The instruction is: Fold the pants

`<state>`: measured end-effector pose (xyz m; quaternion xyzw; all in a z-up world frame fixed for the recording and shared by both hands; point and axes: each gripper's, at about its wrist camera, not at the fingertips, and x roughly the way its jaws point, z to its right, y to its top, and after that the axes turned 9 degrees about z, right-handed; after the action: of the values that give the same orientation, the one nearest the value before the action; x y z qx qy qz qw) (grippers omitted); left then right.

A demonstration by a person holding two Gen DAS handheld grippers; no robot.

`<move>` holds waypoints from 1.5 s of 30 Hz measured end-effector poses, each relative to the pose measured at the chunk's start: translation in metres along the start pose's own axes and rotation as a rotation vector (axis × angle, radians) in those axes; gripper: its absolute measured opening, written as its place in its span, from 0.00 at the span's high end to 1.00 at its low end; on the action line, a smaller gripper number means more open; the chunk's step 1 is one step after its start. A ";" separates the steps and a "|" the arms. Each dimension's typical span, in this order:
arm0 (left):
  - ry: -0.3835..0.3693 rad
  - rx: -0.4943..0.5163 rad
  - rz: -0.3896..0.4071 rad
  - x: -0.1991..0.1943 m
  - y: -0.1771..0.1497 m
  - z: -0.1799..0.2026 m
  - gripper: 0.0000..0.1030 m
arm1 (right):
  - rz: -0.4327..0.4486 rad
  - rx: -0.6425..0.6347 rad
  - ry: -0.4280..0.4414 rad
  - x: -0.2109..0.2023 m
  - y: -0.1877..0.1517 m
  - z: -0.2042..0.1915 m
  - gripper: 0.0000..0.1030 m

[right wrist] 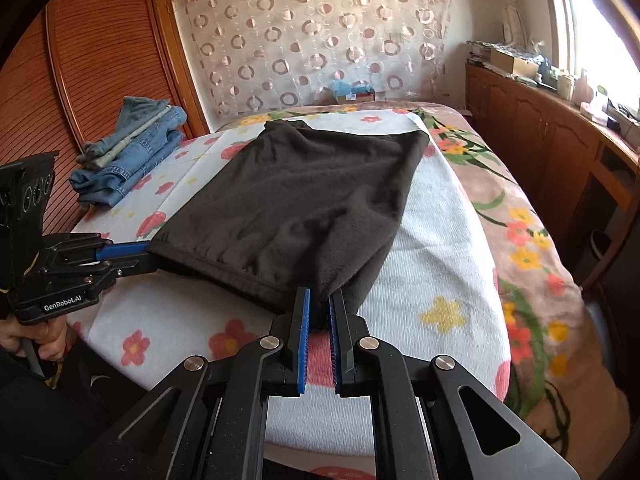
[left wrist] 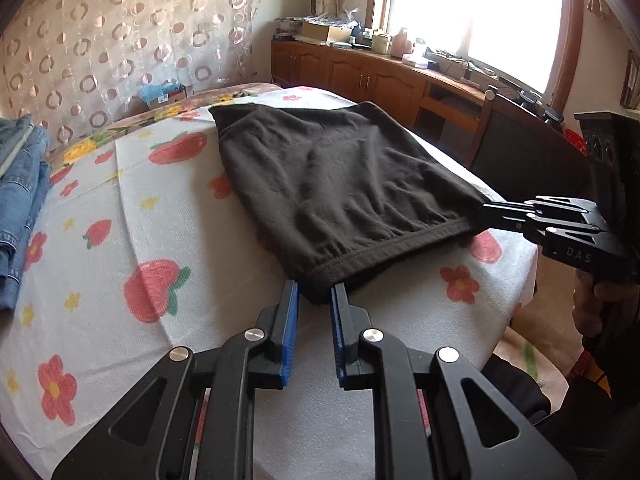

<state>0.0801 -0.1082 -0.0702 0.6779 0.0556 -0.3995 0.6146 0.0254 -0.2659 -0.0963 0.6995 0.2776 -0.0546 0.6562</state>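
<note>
Pants [right wrist: 304,200] lie on the towel [right wrist: 440,248], jeans [right wrist: 128,160] stacked to their left.

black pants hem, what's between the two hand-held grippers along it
Only the hem of the black pants itself, lying on the floral towel; nothing else sits between the left and right hand-held grippers, per the right wrist view.

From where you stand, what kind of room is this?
Most likely a bedroom at home: a bed under a flowered blanket, wooden cabinets below a sunny window, folded jeans beside the dark pants.
</note>
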 end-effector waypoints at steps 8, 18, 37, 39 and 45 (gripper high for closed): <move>0.051 -0.031 0.035 -0.012 0.007 -0.010 0.59 | 0.024 0.014 -0.048 -0.005 0.001 0.000 0.84; 0.065 -0.067 0.036 0.010 0.027 -0.021 0.26 | 0.011 0.055 -0.062 0.006 -0.002 0.007 0.65; 0.084 -0.037 -0.051 0.040 0.011 -0.014 0.25 | -0.003 -0.022 -0.062 0.012 -0.005 0.004 0.70; 0.086 -0.038 -0.050 0.040 0.011 -0.013 0.24 | -0.006 -0.020 -0.057 0.012 -0.005 0.006 0.70; 0.089 -0.048 -0.056 0.041 0.012 -0.014 0.22 | -0.009 -0.028 -0.042 0.013 -0.004 0.006 0.74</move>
<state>0.1210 -0.1154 -0.0869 0.6781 0.1113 -0.3847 0.6162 0.0360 -0.2677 -0.1068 0.6877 0.2674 -0.0684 0.6715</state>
